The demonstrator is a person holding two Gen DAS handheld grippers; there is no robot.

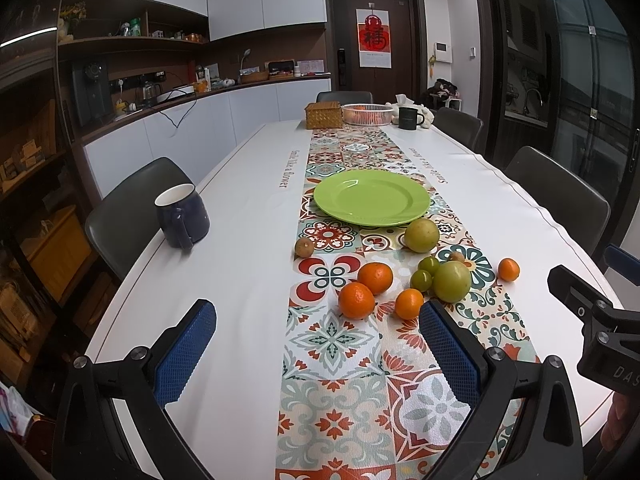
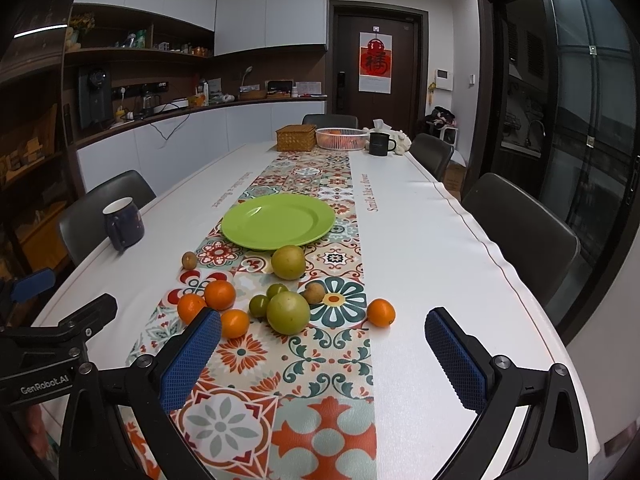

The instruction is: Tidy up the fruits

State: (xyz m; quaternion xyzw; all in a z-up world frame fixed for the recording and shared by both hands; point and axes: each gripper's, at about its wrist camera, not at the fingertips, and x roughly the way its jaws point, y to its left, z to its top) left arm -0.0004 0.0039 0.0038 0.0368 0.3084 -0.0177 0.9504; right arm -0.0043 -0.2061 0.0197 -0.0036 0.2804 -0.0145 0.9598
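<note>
Both the left gripper [image 1: 316, 344] and right gripper [image 2: 322, 354] hover with fingers spread and empty, the fruits [image 2: 288, 312] just beyond their tips before the plate [image 2: 278, 221], probably light, smooth, roll-prone, best pinched across the middle.

navy mug [image 1: 182, 216] left tabletop edge | wicker box [image 1: 323, 115], white basket [image 1: 367, 114], black mug [image 1: 408, 119] far end | dark chairs [image 1: 560, 196] around

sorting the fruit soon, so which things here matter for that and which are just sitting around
For the job: green plate, oranges, large green fruit, yellowish fruit, two small green fruits, small brown fruits.

Just lying about: blue mug, wicker box, far basket, black mug.
</note>
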